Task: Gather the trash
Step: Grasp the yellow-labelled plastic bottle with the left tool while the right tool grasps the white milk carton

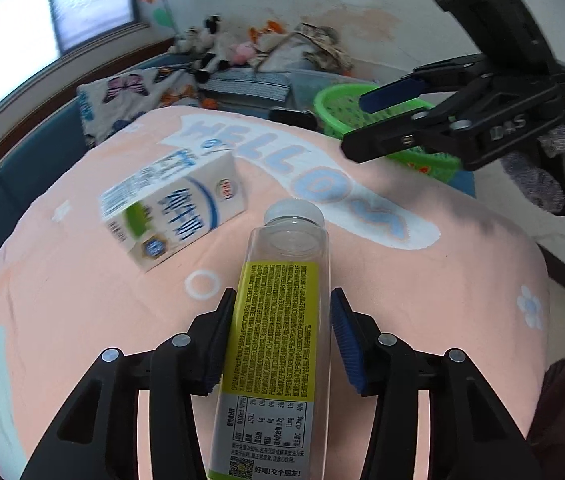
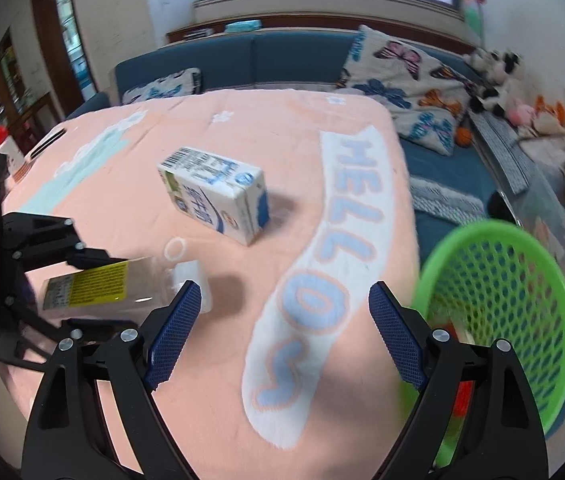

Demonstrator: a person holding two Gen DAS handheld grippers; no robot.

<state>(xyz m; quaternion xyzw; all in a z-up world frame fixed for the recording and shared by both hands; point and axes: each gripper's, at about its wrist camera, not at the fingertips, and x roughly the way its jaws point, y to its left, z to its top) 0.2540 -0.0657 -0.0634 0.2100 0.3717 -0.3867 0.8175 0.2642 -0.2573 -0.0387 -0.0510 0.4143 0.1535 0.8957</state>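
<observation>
My left gripper is shut on a clear plastic bottle with a yellow label and a white cap, held above the pink cloth. The same bottle and the left gripper show at the left of the right wrist view. A white and blue milk carton lies on its side on the cloth; it also shows in the right wrist view. My right gripper is open and empty above the cloth, beside a green mesh basket. In the left wrist view the right gripper hangs in front of the basket.
The pink cloth with "HELLO" lettering covers the table. A blue sofa with butterfly cushions and plush toys stands behind it. A white bottle with a red cap stands at the table's far left edge.
</observation>
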